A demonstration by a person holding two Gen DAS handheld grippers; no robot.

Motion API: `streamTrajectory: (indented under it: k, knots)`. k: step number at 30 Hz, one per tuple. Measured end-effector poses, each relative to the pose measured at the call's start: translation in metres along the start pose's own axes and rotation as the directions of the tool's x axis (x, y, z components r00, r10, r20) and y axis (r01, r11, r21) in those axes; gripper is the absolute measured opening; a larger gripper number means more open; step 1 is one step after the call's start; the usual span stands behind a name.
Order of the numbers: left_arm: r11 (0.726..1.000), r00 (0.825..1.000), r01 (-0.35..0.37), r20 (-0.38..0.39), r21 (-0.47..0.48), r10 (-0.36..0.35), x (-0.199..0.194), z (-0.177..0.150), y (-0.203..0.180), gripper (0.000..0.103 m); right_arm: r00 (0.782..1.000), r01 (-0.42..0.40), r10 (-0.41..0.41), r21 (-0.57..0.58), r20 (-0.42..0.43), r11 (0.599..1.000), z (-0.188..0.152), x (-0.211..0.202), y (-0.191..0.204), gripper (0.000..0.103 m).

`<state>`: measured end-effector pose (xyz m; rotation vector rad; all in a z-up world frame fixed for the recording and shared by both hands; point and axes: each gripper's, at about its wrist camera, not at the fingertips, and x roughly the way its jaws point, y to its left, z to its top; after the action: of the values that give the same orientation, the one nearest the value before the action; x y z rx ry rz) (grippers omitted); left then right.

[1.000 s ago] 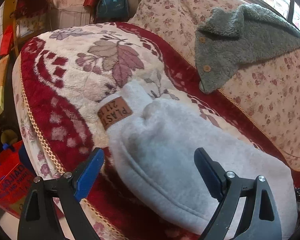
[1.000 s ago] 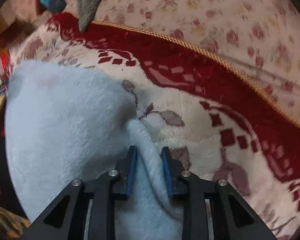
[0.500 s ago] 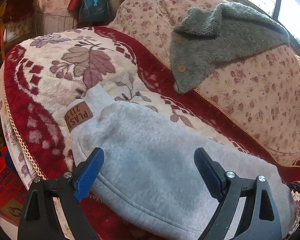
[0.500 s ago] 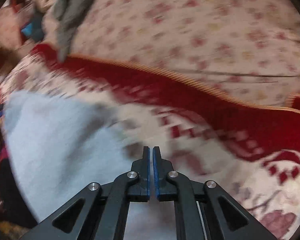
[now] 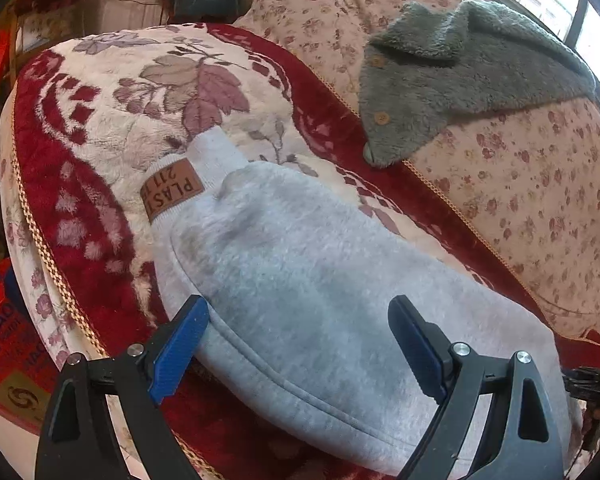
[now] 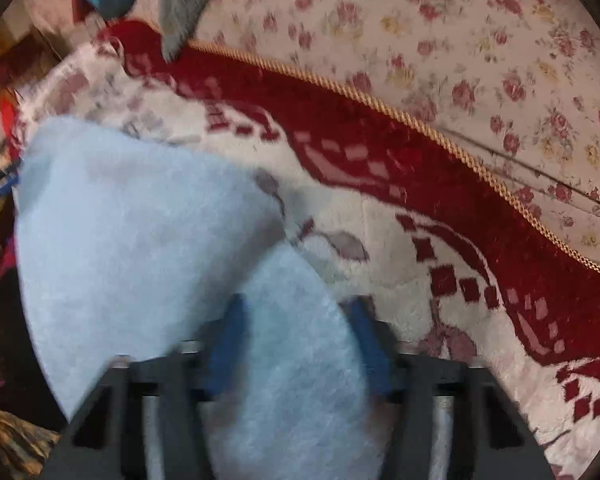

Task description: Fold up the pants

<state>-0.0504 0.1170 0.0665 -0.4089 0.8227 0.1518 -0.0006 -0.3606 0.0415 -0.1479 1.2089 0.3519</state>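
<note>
The pants (image 5: 308, 296) lie folded into a long grey bundle on the red-and-cream floral blanket (image 5: 100, 92), and they sit partly between and ahead of both my sets of jaws. My left gripper (image 5: 300, 336) hovers spread wide over the near seam, gripping nothing; I judge it waits there to catch the long edge for the next fold. The brown label (image 5: 172, 192) lies well ahead of those jaws, at the far waistband end. My right gripper (image 6: 296, 340) has just been opening: a rounded fold of the grey fleece rises between its blue pads, though blur keeps me from telling whether they press it. I judge they let it settle. A grey fleece jacket (image 5: 460, 80) drapes over the sofa back, far ahead, out of the way.
</note>
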Motion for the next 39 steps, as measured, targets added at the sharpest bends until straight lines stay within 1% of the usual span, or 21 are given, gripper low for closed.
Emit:
streamTrajectory:
  k: [2,3,5,8,10,15,17,19,20,21,22,23,25,27,28,30,32,35,37,38,39]
  knots:
    - [1.000,1.000,-0.001,0.000,0.011,0.001,0.000,-0.001,-0.002,0.091,0.999,0.037,-0.037,-0.020,-0.010,0.999,-0.003,0.006,0.001,0.017]
    - [1.000,1.000,0.001,0.000,0.008,-0.001,0.000,-0.001,-0.002,0.091,0.997,0.072,-0.072,-0.051,-0.003,0.996,-0.004,0.003,0.006,0.013]
    - [1.000,1.000,0.005,-0.002,-0.003,-0.005,0.001,0.000,-0.002,0.091,0.991,0.133,-0.132,-0.095,0.012,0.987,-0.006,-0.006,0.011,0.007]
    - [0.999,1.000,0.031,0.001,-0.011,-0.031,-0.001,0.001,-0.005,0.091,0.985,0.170,-0.167,-0.076,0.046,0.983,-0.006,-0.023,0.005,0.006]
    - [0.999,0.999,0.044,0.007,-0.002,-0.044,-0.003,0.000,-0.009,0.091,0.986,0.159,-0.156,-0.036,0.066,0.987,-0.008,-0.028,-0.001,0.006]
    - [0.999,0.999,0.040,0.007,0.015,-0.040,-0.008,-0.002,-0.005,0.091,0.984,0.173,-0.174,0.012,0.045,0.985,-0.012,-0.006,0.005,0.007]
    - [0.999,0.999,0.039,0.012,0.008,-0.039,-0.012,-0.002,0.002,0.091,0.981,0.182,-0.185,0.052,0.063,0.982,-0.011,-0.014,0.006,0.012]
    - [1.000,0.999,0.030,0.019,-0.007,-0.030,-0.015,-0.001,0.010,0.091,0.967,0.218,-0.230,0.117,0.108,0.969,-0.008,-0.031,0.011,0.023]
    - [0.999,0.999,0.030,0.015,-0.026,-0.029,-0.014,-0.001,0.016,0.091,0.962,0.209,-0.229,0.138,0.146,0.968,-0.007,-0.039,0.017,0.034]
    - [0.998,0.999,0.034,0.011,-0.043,-0.034,-0.014,-0.001,0.020,0.091,0.963,0.168,-0.194,0.146,0.187,0.975,-0.007,-0.044,0.025,0.050]
    - [0.998,0.999,0.039,0.008,-0.054,-0.039,-0.014,-0.002,0.022,0.091,0.965,0.094,-0.126,0.145,0.228,0.985,-0.006,-0.047,0.039,0.056]
    - [0.997,0.999,0.044,0.005,-0.062,-0.043,-0.015,-0.003,0.024,0.091,0.967,0.038,-0.072,0.140,0.245,0.989,-0.005,-0.045,0.049,0.060]
    - [0.998,0.999,0.038,0.005,-0.056,-0.038,-0.017,-0.005,0.027,0.091,0.971,-0.031,0.005,0.105,0.238,0.994,0.000,-0.030,0.069,0.060]
    - [0.999,1.000,0.026,0.014,-0.041,-0.026,-0.022,-0.006,0.031,0.091,0.978,0.051,-0.075,0.120,0.197,0.991,0.008,-0.005,0.076,0.058]
    - [0.999,1.000,0.023,0.019,-0.036,-0.022,-0.025,-0.006,0.034,0.091,0.981,0.047,-0.075,0.154,0.176,0.987,0.013,0.008,0.070,0.058]
    - [1.000,0.999,0.001,0.036,-0.030,0.000,-0.031,-0.007,0.043,0.091,0.982,0.035,-0.071,0.201,0.176,0.979,0.017,0.019,0.060,0.058]
    - [0.999,0.999,-0.009,0.042,-0.042,0.011,-0.034,-0.006,0.054,0.091,0.981,0.026,-0.074,0.253,0.179,0.967,0.019,0.017,0.054,0.060]
    - [0.996,0.999,-0.003,0.038,-0.088,0.006,-0.035,-0.006,0.073,0.091,0.976,0.016,-0.076,0.279,0.206,0.960,0.018,0.000,0.063,0.062]
    - [0.992,0.999,0.012,0.034,-0.125,-0.008,-0.035,-0.005,0.085,0.091,0.971,-0.005,-0.065,0.290,0.230,0.957,0.022,-0.011,0.079,0.072]
    - [0.990,0.999,0.021,0.031,-0.143,-0.016,-0.035,-0.006,0.090,0.091,0.969,-0.025,-0.046,0.280,0.244,0.960,0.024,-0.015,0.087,0.081]
    - [0.986,0.999,0.033,0.026,-0.163,-0.029,-0.034,-0.006,0.093,0.091,0.966,-0.077,0.010,0.247,0.260,0.966,0.030,-0.017,0.099,0.082]
